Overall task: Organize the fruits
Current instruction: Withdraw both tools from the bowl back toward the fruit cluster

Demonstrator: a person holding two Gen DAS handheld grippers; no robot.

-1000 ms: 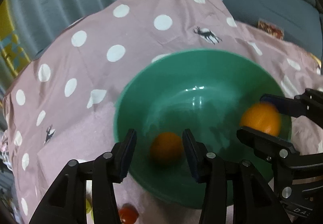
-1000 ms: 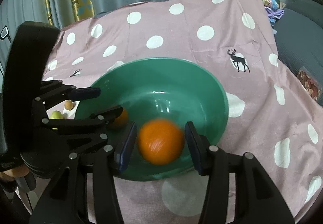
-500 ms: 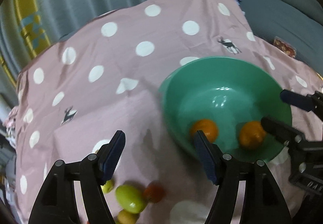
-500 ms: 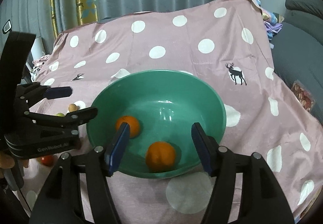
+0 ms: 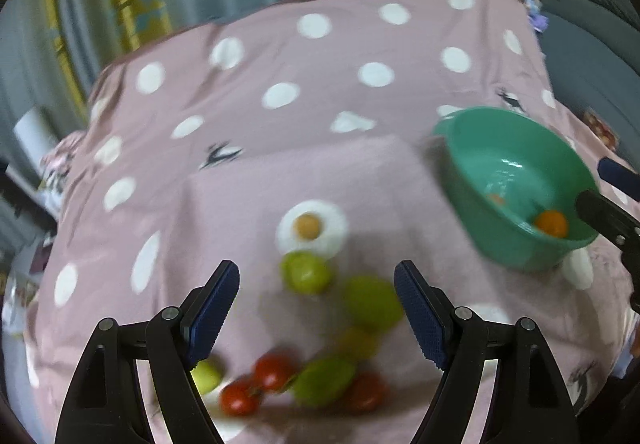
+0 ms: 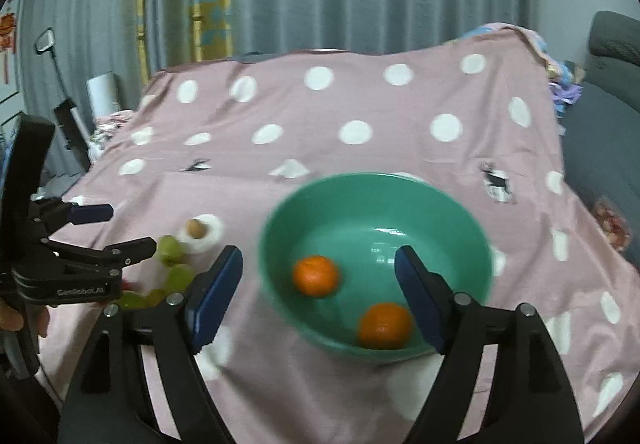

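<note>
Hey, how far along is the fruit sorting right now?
Done: two oranges lie in the green bowl. In hand: nothing; the left gripper and right gripper have just been opening, with nothing clamped. Left: the green fruits, red tomatoes and a small brown fruit on the cloth.

— What's the surface?
— A pink polka-dot cloth (image 6: 360, 112) with small deer prints.
— And directly on it?
— A green bowl (image 6: 476, 244) to the right; left of it, loose green fruits (image 5: 306, 272), red tomatoes (image 5: 274, 370) and one small brown fruit (image 5: 307, 226).
</note>
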